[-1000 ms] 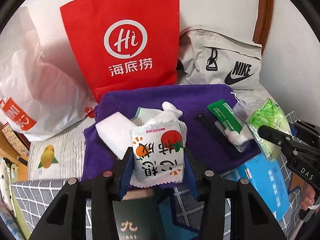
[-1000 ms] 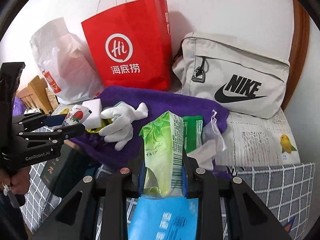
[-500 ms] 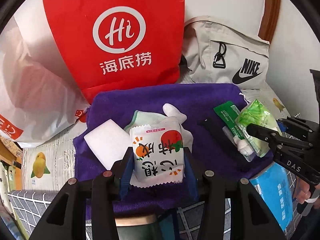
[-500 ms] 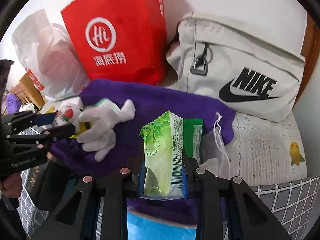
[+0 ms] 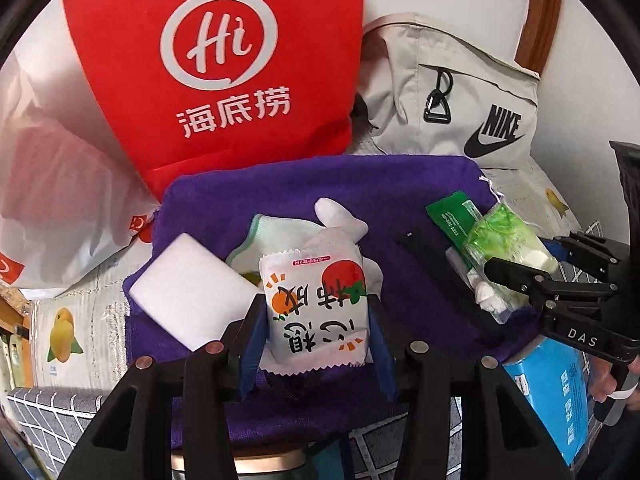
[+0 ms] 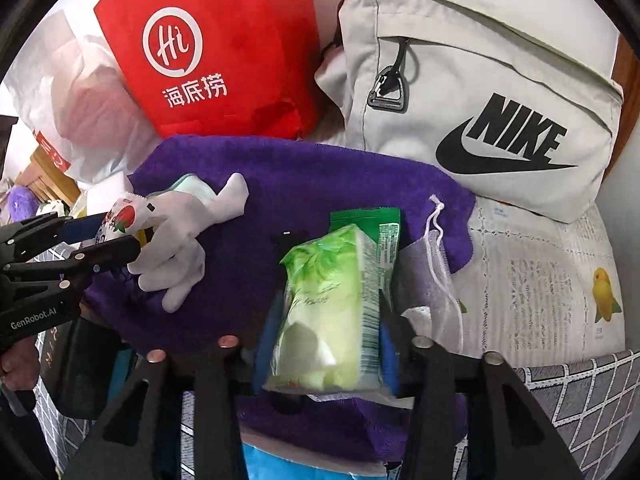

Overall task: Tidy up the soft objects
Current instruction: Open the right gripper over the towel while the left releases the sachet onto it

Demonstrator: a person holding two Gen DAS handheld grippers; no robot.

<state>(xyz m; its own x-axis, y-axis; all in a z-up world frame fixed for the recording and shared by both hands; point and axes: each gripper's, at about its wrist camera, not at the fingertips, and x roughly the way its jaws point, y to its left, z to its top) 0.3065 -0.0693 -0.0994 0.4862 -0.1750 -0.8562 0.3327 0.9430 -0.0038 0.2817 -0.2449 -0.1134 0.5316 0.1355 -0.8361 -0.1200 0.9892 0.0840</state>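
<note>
My left gripper (image 5: 316,320) is shut on a white tissue pack (image 5: 316,304) printed with a tomato and an orange, held just above the purple towel (image 5: 360,184). The same gripper (image 6: 100,240) and pack (image 6: 120,216) show at the left of the right wrist view. My right gripper (image 6: 324,344) has its jaws opening. The green tissue pack (image 6: 332,308) leans blurred between them, loose from the pads, low over the towel (image 6: 320,176). From the left wrist view, the right gripper (image 5: 520,276) and green pack (image 5: 504,240) are at the right.
On the towel lie a white glove (image 6: 180,240), a white sponge block (image 5: 188,292), a green sachet (image 6: 360,216) and a mesh drawstring pouch (image 6: 428,280). Behind stand a red paper bag (image 5: 224,60), a grey Nike bag (image 6: 480,80) and a white plastic bag (image 5: 52,200). A blue pack (image 5: 552,392) lies near right.
Both grippers came forward and down over the purple towel. The right jaws spread and the green pack tipped over between them. The left grip on the white pack is unchanged.
</note>
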